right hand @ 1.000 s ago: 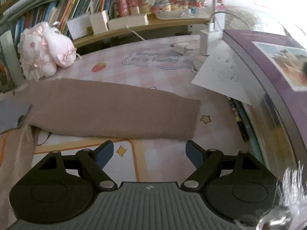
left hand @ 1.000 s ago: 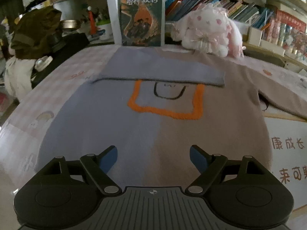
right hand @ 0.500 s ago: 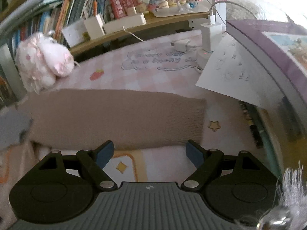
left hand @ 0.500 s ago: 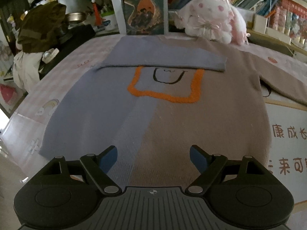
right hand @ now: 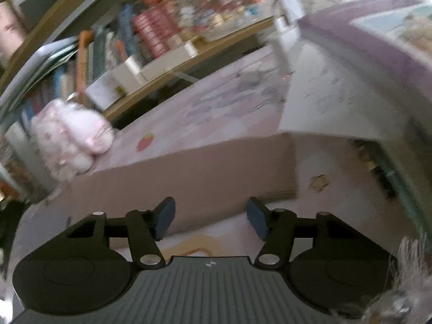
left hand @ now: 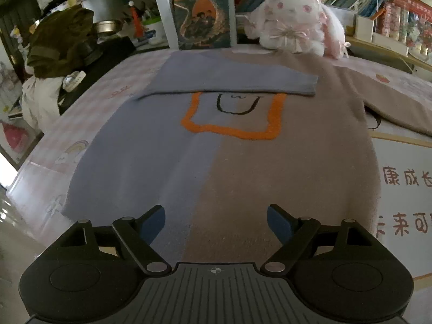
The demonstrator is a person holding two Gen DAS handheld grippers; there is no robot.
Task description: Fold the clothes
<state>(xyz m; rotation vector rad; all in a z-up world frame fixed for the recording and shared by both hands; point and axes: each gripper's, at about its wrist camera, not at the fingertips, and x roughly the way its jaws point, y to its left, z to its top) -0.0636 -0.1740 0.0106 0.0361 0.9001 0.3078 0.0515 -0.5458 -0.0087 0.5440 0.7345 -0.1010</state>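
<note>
Left wrist view: your left gripper (left hand: 216, 222) hung with its jaws spread wide and nothing between them, over the near hem of the sweater (left hand: 221, 145). The sweater lay flat on the pink checked cover (left hand: 89, 113), blue-grey on the left half and tan on the right, with an orange outline (left hand: 235, 129) across the chest. Its blue sleeve (left hand: 232, 79) was folded across the top and hid the upper part of that outline. The tan sleeve (left hand: 394, 102) ran off the right edge of the picture, so its cuff was cut off there. Beyond the collar stood a book (left hand: 202, 10) and a pink plush rabbit (left hand: 294, 32), both just past the sweater's far edge. Bare cover showed along the left side of the sweater and printed mat (left hand: 402, 189) to its right.

In the right wrist view, much blurred and tilted, your right gripper (right hand: 210, 221) had its jaws closing. They stood over the near edge of the tan sleeve (right hand: 194, 178), close to the cuff (right hand: 291, 167), but the pads did not yet press on it, and whether they touched the cloth could not be told. Past the cuff a paper sheet (right hand: 337, 102) and a purple box (right hand: 378, 43) crowded the right side; the plush rabbit (right hand: 70, 135) sat beyond the sleeve's other end.
</note>
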